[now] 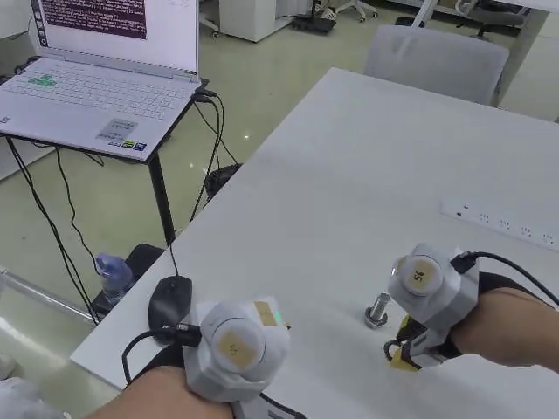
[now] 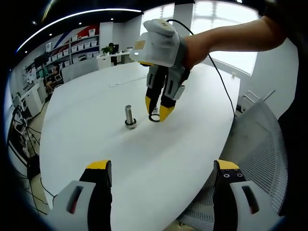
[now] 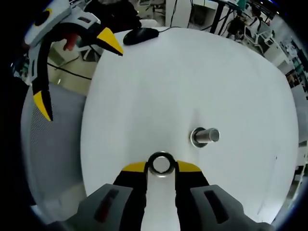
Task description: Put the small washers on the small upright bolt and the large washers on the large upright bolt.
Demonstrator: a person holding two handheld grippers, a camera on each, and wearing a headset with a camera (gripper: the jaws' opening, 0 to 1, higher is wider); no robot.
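One upright steel bolt point(image 1: 377, 310) stands on the white table point(image 1: 367, 175), with a wider ring round its foot. My right gripper point(image 3: 160, 166) is shut on a metal washer point(image 3: 160, 163), held edge-on between the yellow fingertips just above the table, a short way beside the bolt point(image 3: 204, 136). In the left gripper view the right gripper point(image 2: 158, 114) hangs to the right of the bolt point(image 2: 130, 117) with the washer point(image 2: 154, 118) at its tips. My left gripper point(image 2: 162, 166) is open wide with nothing between its fingers, back from the bolt near the table's edge.
A black mouse point(image 1: 170, 301) lies at the table's near left edge. A white power strip point(image 1: 507, 223) runs along the right side. A laptop point(image 1: 87, 87) sits on a stand off the table to the left, and a grey chair point(image 1: 437, 57) stands at the far end.
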